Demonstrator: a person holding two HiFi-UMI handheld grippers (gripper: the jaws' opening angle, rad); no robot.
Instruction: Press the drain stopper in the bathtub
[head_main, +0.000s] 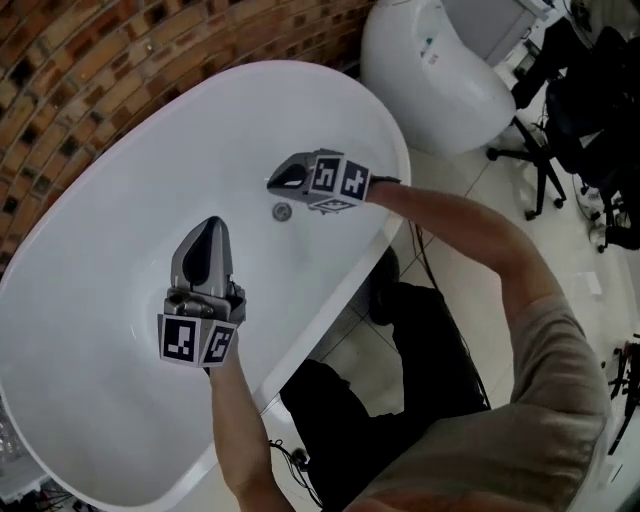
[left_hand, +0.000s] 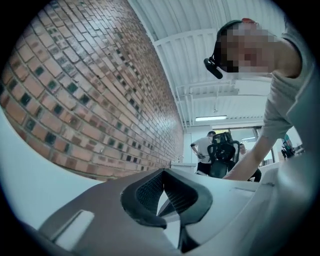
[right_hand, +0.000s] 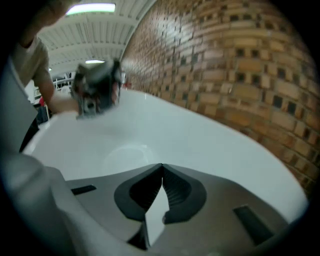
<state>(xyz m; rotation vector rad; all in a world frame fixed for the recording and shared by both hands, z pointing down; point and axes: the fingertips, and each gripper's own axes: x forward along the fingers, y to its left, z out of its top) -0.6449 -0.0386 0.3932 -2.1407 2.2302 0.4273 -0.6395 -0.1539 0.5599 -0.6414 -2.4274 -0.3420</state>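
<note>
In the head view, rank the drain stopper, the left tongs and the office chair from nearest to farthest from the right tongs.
1. Drain stopper, in the tub, just below the right tongs in the picture.
2. Left tongs, lower left, over the tub's middle.
3. Office chair, far right, outside the tub.

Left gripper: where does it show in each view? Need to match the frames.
Head view: left gripper sits lower left of centre, over the bathtub, jaws pointing up the picture.
Left gripper view: its own jaws fill the bottom centre, tips together, nothing between them.
Right gripper view: upper left, blurred, above the white tub wall.
Shared landmark: the brick wall behind the tub, seen in all three views.
</note>
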